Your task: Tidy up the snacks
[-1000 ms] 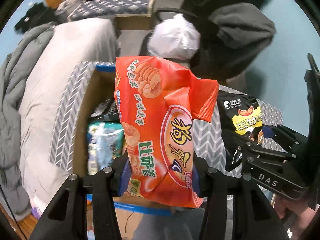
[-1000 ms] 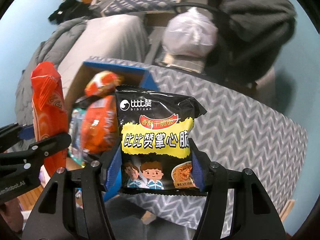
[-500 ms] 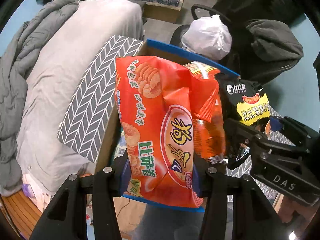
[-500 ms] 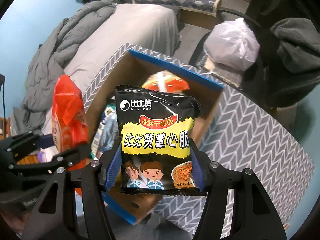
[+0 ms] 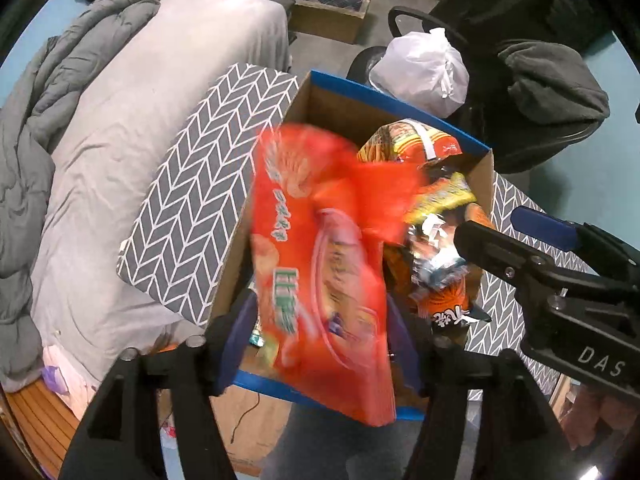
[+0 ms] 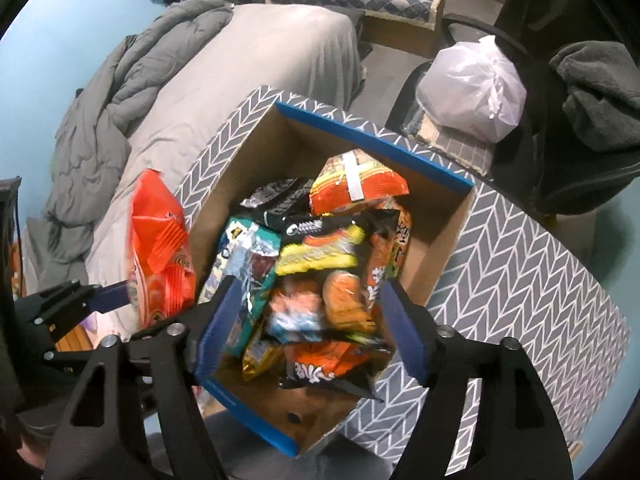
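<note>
Cardboard box (image 6: 362, 130), blue-rimmed with a grey chevron-patterned outside, is recorded open-topped beside a grey-covered bed (image 6: 256, 52) and partly filled with snack packets.

Contents noted from the right wrist view: a black-and-yellow noodle-snack packet (image 6: 320, 246) lying on top of the pile, an orange instant-noodle pack (image 6: 358, 188) at the far end, a teal packet (image 6: 244, 256) along the left side, and orange packets beneath.

Right gripper (image 6: 310, 320): fingers are held wide apart over the near end of the box, nothing between them.

Left gripper (image 5: 316, 336): fingers are spread, and a large orange crisp bag (image 5: 320, 264) is seen between them, motion-blurred and tilted; whether the pads are touching it cannot be told, though it is judged to be dropping free. In the right wrist view the same bag is placed at the left wall of the box, over or just outside the rim.

Risks: the bag could be caught on the rim and tipped out toward the bed if released this far left. Being light and air-filled, it could be left perched on the heaped pile and slid off. Crisps could be crushed if it is pressed down.
</note>
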